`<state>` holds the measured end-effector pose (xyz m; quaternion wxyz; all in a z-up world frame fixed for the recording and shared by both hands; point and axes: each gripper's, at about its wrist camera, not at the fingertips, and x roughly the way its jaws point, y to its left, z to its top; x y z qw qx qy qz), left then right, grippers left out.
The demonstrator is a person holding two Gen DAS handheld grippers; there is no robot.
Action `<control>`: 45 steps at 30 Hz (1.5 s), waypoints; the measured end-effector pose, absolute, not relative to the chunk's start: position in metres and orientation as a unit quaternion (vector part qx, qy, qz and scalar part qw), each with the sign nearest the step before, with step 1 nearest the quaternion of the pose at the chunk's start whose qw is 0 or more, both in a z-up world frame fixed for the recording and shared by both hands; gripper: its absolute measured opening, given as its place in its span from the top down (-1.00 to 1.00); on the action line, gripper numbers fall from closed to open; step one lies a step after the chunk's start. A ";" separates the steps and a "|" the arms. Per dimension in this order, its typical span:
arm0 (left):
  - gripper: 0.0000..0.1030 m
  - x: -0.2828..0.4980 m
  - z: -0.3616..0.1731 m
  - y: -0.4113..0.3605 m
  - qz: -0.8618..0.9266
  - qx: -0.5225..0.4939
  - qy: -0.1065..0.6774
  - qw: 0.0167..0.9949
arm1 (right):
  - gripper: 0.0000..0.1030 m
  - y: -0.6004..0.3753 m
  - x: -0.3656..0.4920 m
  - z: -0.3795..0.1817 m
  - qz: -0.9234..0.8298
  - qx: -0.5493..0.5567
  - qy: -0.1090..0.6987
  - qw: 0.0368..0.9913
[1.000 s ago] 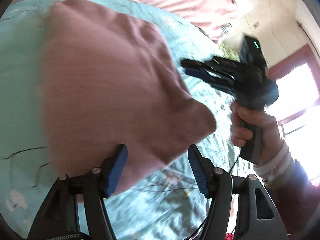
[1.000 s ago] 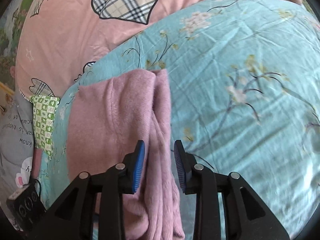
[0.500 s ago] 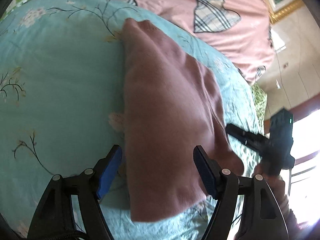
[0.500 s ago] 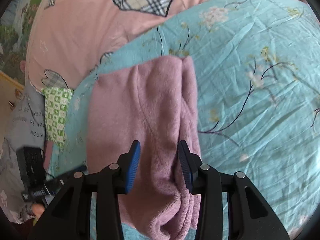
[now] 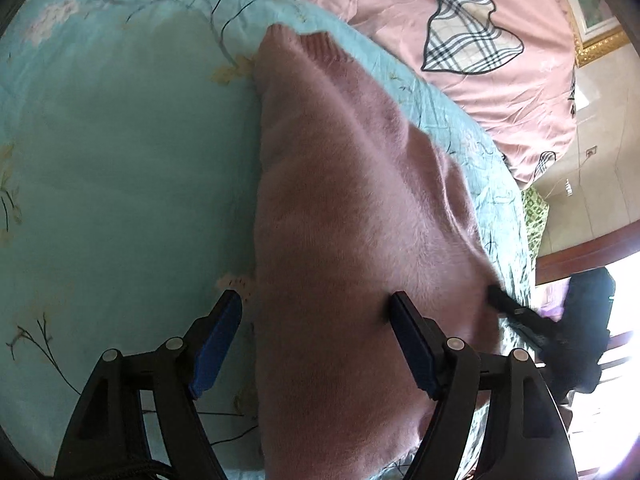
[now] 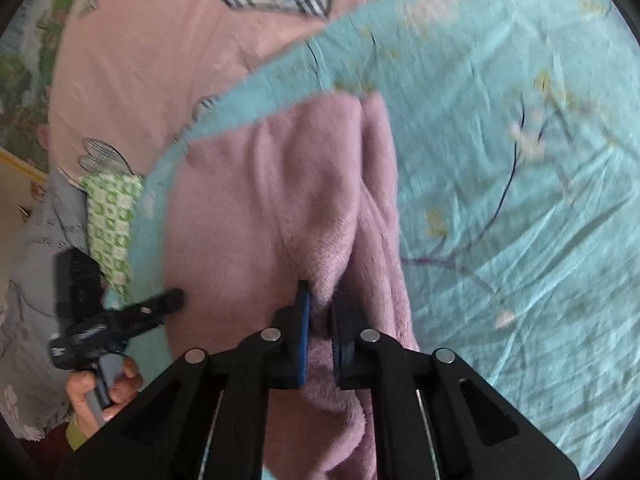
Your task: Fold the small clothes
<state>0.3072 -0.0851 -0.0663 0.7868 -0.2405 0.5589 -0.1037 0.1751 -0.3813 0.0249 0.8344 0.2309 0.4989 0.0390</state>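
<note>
One teal flowered quilt (image 5: 120,152) is covering most of the bed, and a pink duvet (image 5: 400,12) with checked hearts is lying beyond the quilt's far edge. A pink fuzzy sweater (image 5: 352,240) is lying on the quilt, folded into a long narrow shape, its ribbed hem pointing toward the pink duvet. A green checked cloth (image 6: 112,216) is sitting just off the quilt's edge, beside the sweater. The left gripper (image 5: 316,344) is hovering over the sweater's near end with its jaws wide and opening; the left blue pad is standing over the quilt, the right pad over the sweater, neither pressing it. The right gripper (image 6: 320,316) is closing its jaws, pinching a raised fold of the sweater at its near end. A hand (image 6: 100,396) is gripping the left gripper's handle beside the quilt.
</note>
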 end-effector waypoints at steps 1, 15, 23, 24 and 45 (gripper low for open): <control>-0.49 0.308 -0.064 -0.086 -0.103 -0.235 0.557 0.789 | 0.82 -0.384 0.173 0.037 0.046 0.237 0.482 0.842; -0.66 0.344 -0.092 -0.098 -0.076 -0.217 0.567 0.791 | 0.83 -0.395 0.184 -0.007 0.013 0.178 0.507 0.843; -0.64 0.360 -0.084 -0.098 -0.084 -0.213 0.559 0.797 | 0.73 -0.405 0.186 0.000 0.032 0.216 0.513 0.830; -0.64 0.365 -0.083 -0.094 -0.086 -0.221 0.557 0.796 | 0.65 -0.405 0.187 0.005 0.032 0.217 0.510 0.832; 0.31 0.388 -0.093 -0.101 -0.113 -0.244 0.545 0.794 | 0.32 -0.410 0.245 -0.033 0.075 0.252 0.548 0.794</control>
